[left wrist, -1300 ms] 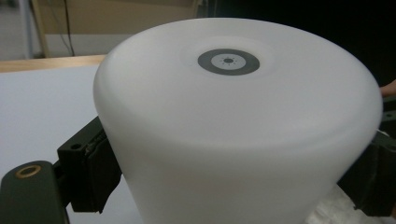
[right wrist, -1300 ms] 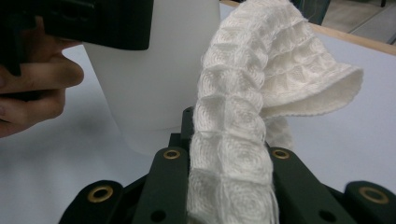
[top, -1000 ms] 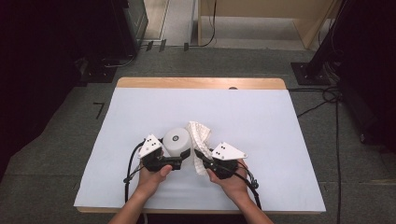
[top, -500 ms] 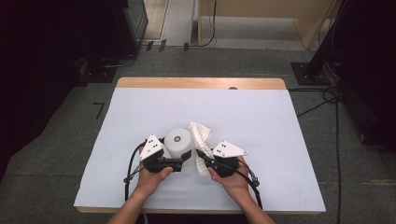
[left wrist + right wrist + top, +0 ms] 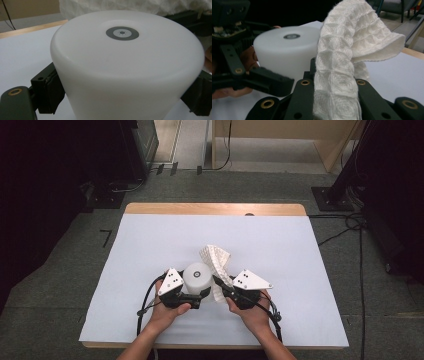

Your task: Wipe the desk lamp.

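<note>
White cylinder stands upright on the white table cover, near the front edge and a little left of centre; grey ring mark on its flat top. Left gripper is clamped on it: in the left gripper view the two black jaws press against opposite sides of its lower wall. White waffle-weave cloth sits just right of the cylinder, apparently touching its side, and rises in a folded hump. Right gripper has its jaws closed on the cloth; in the right gripper view the strip runs up from between the jaws and flops over to the right. Both hands sit close together. Bare wooden table edge shows along the far side. Cables lie on the floor at right.
</note>
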